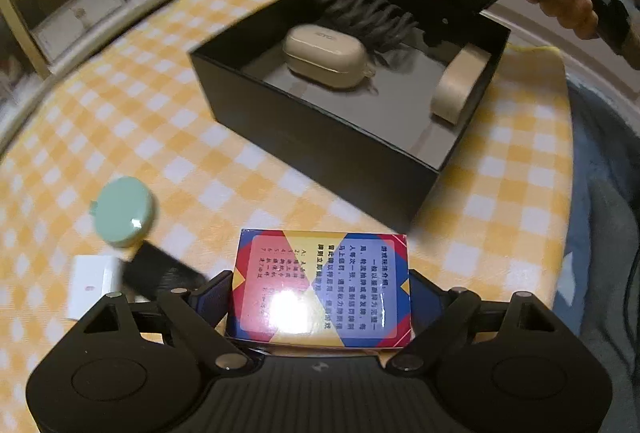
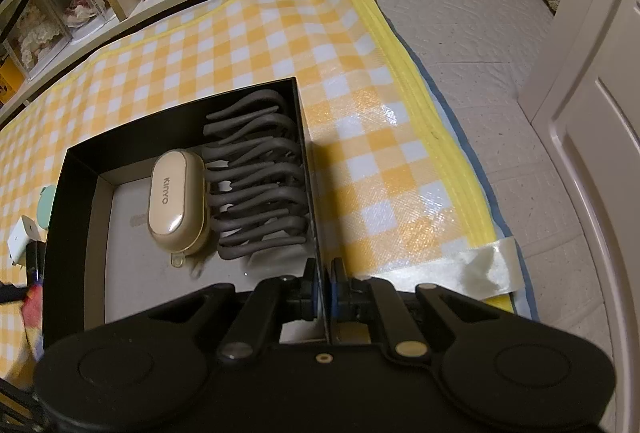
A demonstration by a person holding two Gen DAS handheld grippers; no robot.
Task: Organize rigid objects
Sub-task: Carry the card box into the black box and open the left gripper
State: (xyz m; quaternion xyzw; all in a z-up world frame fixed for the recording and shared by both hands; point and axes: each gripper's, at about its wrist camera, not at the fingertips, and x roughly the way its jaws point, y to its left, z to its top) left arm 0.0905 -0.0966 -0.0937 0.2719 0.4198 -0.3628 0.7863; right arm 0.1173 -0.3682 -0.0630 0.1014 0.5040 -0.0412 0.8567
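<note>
Card box (image 1: 322, 287): colourful red, blue and yellow pack, lying flat between the fingers of the left gripper (image 1: 320, 293), held over the checked cloth just short of the black box
Left gripper: clenched on the card box from both long sides, probably so that the pack travels level toward the open container
Black box (image 1: 316, 121): open-topped, sitting on the yellow-and-white checked cloth (image 1: 168, 121); it appears to be the collecting place
Right gripper (image 2: 324, 293): pinched shut on the right wall of the black box, one finger inside and one outside; my guess is that it steadies the container while the other hand loads it
Already inside: beige case (image 2: 178, 201) beside a grey wavy rack-like piece (image 2: 260, 177), which lies against the right wall; a roll of tape (image 1: 460, 87) stands on edge against a wall in the left view
Still on the cloth: mint-green round case (image 1: 122, 211), white adapter (image 1: 90, 287) and a dark flat item (image 1: 160, 269), too blurred to name, all left of the held pack
Writing: "KINYO" on the beige case lid; Chinese print on the card box back, too small to read reliably; "DAS" on the right gripper body
Progress: judged partway, several items remain out
</note>
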